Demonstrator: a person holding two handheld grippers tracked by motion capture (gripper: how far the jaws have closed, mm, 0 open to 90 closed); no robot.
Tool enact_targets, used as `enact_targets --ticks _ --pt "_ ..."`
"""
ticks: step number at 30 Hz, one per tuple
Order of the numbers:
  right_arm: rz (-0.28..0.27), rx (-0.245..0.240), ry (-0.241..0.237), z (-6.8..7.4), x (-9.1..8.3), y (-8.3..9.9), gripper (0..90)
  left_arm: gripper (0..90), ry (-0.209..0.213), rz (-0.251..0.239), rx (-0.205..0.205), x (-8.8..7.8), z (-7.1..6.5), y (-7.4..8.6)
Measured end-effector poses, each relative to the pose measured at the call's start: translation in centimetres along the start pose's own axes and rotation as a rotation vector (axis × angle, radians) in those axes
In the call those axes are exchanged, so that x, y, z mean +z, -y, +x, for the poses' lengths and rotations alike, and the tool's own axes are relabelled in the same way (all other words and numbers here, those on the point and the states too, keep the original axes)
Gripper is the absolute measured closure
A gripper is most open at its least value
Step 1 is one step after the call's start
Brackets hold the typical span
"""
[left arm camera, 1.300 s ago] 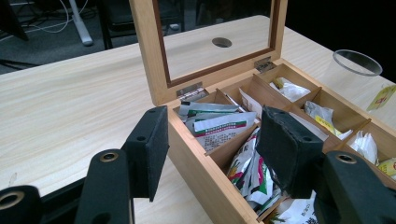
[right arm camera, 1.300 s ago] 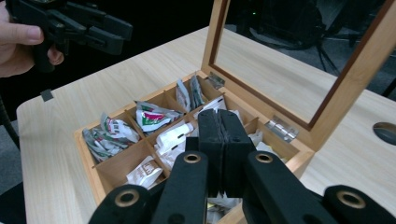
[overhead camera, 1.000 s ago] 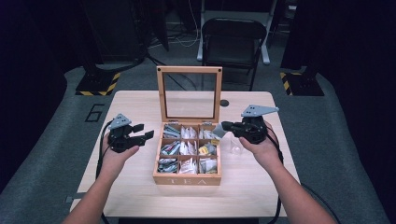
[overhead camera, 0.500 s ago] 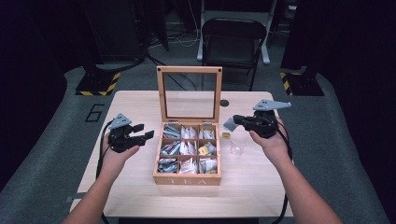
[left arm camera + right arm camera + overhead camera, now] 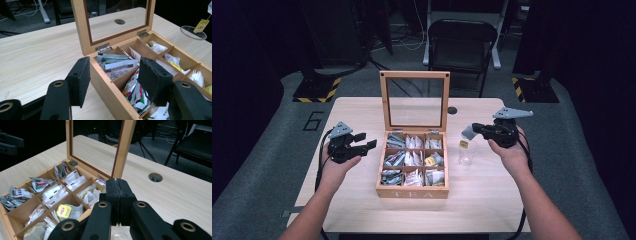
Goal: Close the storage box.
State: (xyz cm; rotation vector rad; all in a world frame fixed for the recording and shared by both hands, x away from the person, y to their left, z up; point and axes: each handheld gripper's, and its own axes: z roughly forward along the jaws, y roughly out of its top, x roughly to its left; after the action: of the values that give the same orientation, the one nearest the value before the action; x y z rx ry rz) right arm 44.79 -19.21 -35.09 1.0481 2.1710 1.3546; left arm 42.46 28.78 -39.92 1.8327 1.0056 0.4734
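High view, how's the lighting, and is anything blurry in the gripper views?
High view: table evenly lit, surroundings nearly black, picture slightly soft. Left gripper view: tea box sharp, near jaws soft. Right gripper view: tea bags sharp, background dark, jaws slightly blurred.

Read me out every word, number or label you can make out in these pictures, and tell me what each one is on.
"TEA" – on the front wall of the wooden tea box.
"6" – on the grey floor left of the table.
Print on the green-and-white tea packet in the box: too small to read.
Red mark on the yellow tea bag tag: blurred, unreadable.
Yellow tag hanging over the glass: unreadable.
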Motion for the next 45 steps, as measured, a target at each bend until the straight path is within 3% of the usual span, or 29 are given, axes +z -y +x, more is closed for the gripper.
enact_targets --ticks 12,45 --pt "0.022 0.014 0.034 -1.1 0.2 1.1 89.1 42.9 -0.002 0.006 -0.001 0.0 0.1 0.1" --pt "0.1 0.044 0.054 -1.3 3.3 5.4 88.9 42.9 -0.006 0.008 -0.007 0.1 0.3 0.6"
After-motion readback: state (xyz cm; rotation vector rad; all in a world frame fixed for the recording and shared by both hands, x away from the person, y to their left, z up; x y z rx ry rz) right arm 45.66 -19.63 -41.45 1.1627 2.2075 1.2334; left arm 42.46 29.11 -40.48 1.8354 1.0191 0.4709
